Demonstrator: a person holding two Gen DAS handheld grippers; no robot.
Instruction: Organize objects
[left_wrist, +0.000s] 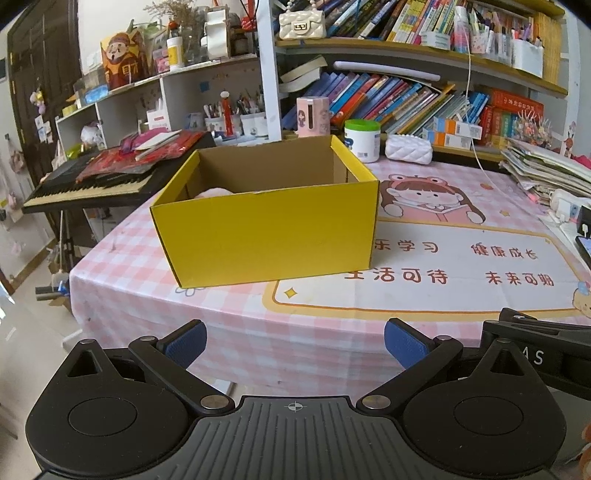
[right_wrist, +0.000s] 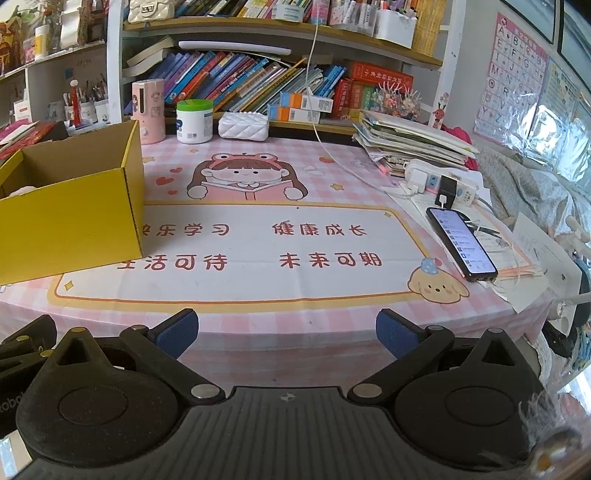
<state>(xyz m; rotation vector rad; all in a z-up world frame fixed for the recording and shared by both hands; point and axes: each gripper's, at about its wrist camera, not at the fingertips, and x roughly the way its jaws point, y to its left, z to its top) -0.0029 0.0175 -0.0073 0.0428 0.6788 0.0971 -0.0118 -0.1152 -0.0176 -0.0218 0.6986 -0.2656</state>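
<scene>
A yellow cardboard box stands open on the pink checked tablecloth; it also shows at the left in the right wrist view. A pale pink soft thing peeks above its near wall inside. My left gripper is open and empty, held off the table's front edge, in front of the box. My right gripper is open and empty, at the front edge, right of the box. A part of the right gripper shows at the left view's right edge.
A phone lies on papers at the right, by a power strip and a stack of books. A white jar, a pink cup and a white pouch line the back. A keyboard stands left of the table.
</scene>
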